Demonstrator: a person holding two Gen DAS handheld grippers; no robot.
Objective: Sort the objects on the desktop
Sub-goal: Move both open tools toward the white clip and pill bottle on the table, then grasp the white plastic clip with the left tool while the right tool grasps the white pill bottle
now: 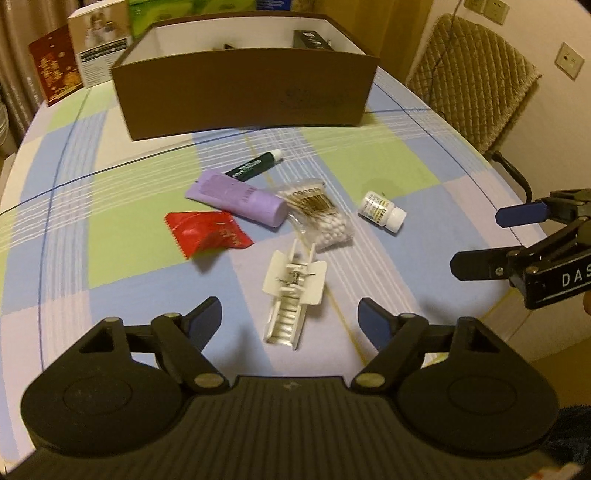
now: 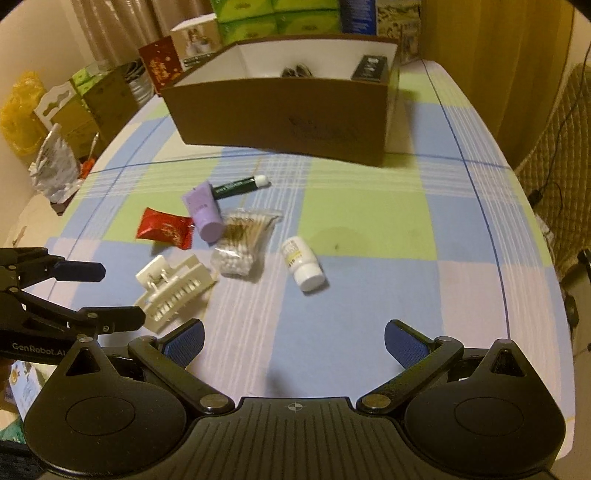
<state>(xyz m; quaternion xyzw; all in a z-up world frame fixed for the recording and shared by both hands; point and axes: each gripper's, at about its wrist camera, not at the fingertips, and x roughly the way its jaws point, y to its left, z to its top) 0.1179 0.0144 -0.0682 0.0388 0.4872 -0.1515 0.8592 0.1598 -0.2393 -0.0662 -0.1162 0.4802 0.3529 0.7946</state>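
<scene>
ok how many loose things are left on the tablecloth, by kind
tubes: 2, purple tube, dark green tube
red snack packet: 1
bag of cotton swabs: 1
white pill bottle: 1
white hair claw clip: 1
total: 6

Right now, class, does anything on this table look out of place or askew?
Nothing spilled or damaged. The white bottle lies tipped on its side, and the purple tube rests across the green tube; six loose items are still outside the brown box.

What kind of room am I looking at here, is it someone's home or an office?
Most likely a home dining or living room: a table under a checked tablecloth, a quilt-covered chair, curtains behind, and toiletries like the cotton swab bag scattered about.
</scene>
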